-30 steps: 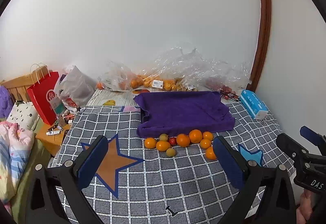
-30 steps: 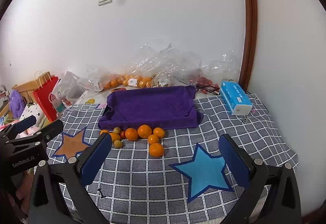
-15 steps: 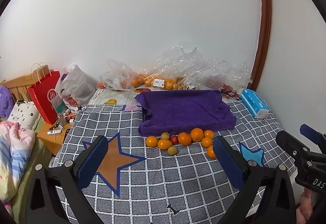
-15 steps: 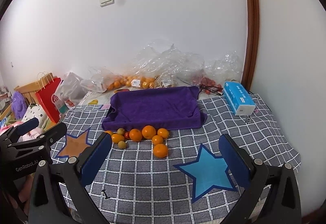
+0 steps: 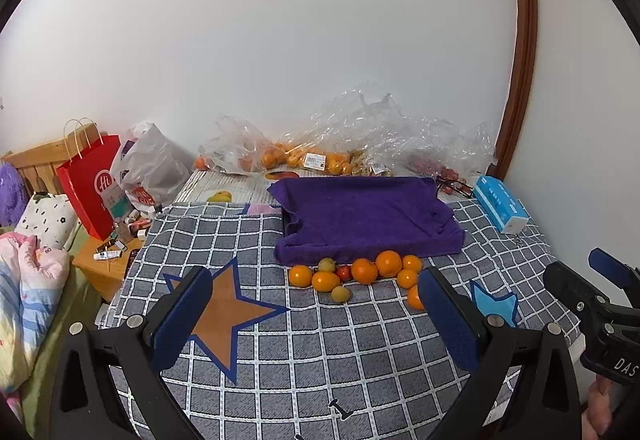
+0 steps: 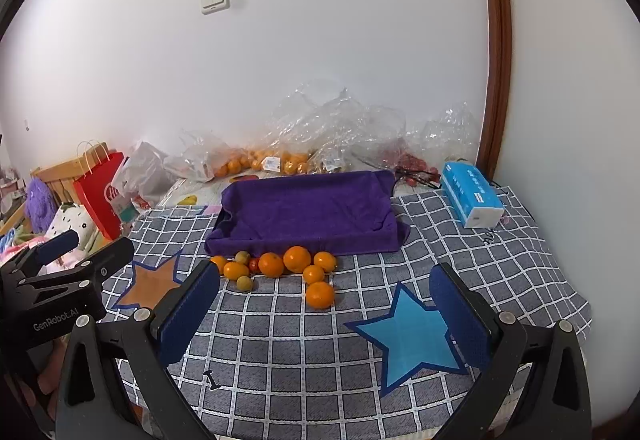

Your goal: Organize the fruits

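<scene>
Several oranges [image 5: 364, 271] [image 6: 297, 259], two small yellow-green fruits [image 5: 340, 294] [image 6: 244, 283] and a red tomato [image 5: 344, 272] [image 6: 254, 264] lie in a loose row on the checked cloth, against the front edge of a tray draped in purple cloth [image 5: 366, 216] [image 6: 306, 210]. One orange [image 6: 319, 295] sits apart, nearer to me. My left gripper [image 5: 316, 316] hangs open above the cloth, short of the fruit, with nothing between its blue pads. My right gripper [image 6: 326, 314] is open too, empty, just in front of that lone orange.
Clear plastic bags with more oranges [image 5: 304, 158] [image 6: 272, 162] pile against the wall behind the tray. A blue tissue pack [image 5: 500, 209] [image 6: 472, 194] lies at the right. A red paper bag [image 5: 90, 180] and a bedside stand [image 5: 106, 260] are off the left edge.
Both grippers have risen or drawn back slightly, so the fruit and tray sit lower in the views. Nothing on the cloth has moved, and both stay open.
</scene>
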`<state>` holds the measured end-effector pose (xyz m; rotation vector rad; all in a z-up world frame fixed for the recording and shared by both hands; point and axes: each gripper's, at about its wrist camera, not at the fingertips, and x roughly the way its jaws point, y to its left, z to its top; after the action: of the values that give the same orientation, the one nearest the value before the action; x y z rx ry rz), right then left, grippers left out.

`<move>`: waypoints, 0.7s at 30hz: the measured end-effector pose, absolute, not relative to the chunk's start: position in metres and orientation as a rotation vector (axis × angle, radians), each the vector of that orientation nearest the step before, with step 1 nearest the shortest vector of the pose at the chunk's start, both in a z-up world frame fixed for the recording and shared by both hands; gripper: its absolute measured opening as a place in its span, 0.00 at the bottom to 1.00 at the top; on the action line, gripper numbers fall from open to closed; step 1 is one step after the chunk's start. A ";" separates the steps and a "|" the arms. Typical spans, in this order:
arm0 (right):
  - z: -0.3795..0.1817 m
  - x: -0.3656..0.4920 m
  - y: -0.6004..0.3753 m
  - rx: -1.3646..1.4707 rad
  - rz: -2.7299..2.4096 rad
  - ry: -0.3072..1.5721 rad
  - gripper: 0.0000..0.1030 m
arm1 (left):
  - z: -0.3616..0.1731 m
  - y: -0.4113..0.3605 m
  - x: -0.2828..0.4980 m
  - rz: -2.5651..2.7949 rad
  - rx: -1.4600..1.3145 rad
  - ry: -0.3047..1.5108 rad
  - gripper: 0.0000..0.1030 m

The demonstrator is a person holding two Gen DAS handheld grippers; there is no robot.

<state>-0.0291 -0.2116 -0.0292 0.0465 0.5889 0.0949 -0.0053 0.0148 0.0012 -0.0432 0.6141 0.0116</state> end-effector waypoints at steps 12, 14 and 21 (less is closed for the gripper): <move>-0.030 -0.031 -0.209 0.037 0.099 0.583 1.00 | 0.001 0.020 -0.006 0.013 -0.050 0.610 1.00; -0.029 -0.031 -0.209 0.037 0.097 0.582 1.00 | 0.001 0.021 -0.006 0.010 -0.056 0.610 1.00; -0.028 -0.031 -0.207 0.031 0.100 0.583 1.00 | -0.001 0.023 -0.009 0.008 -0.065 0.611 1.00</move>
<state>-0.0313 -0.2068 -0.0285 0.0311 0.5834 0.1004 -0.0095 0.0235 -0.0010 -0.0645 0.6105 0.0083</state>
